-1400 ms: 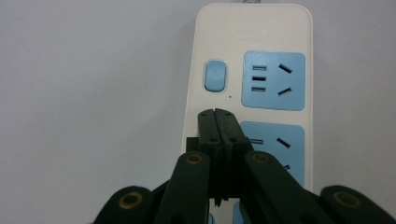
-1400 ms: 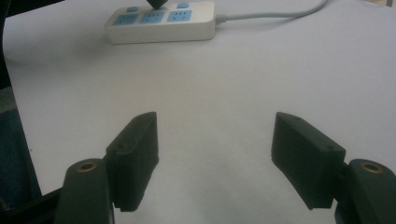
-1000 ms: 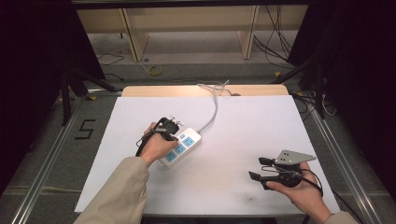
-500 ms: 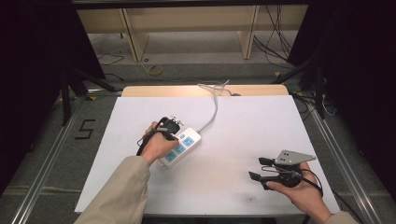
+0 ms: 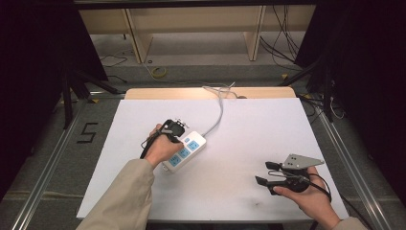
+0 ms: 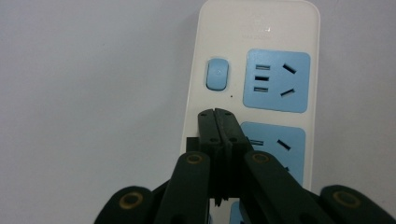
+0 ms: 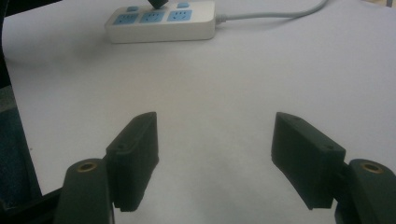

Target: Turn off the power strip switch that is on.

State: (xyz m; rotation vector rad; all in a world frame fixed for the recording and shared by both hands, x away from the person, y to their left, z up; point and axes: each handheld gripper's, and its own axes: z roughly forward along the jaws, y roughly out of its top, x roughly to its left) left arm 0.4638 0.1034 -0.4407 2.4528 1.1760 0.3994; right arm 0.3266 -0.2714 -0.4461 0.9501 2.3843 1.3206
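Note:
A white power strip (image 5: 186, 151) with blue sockets lies left of centre on the white table (image 5: 258, 124), and its grey cable (image 5: 218, 108) runs to the far edge. My left gripper (image 5: 176, 136) points down at it with the jaws shut and nothing between them. In the left gripper view the closed tips (image 6: 215, 114) sit over the strip (image 6: 261, 37), just short of its blue switch (image 6: 217, 73); whether they touch it I cannot tell. My right gripper (image 5: 265, 173) is held low at the front right, open and empty (image 7: 215, 130), facing the strip (image 7: 159, 25).
A wooden shelf frame (image 5: 191, 19) stands beyond the table's far edge, with loose cables on the floor. Metal rails (image 5: 43, 187) run along both sides of the table. A "5" mark (image 5: 88, 132) is on the floor at the left.

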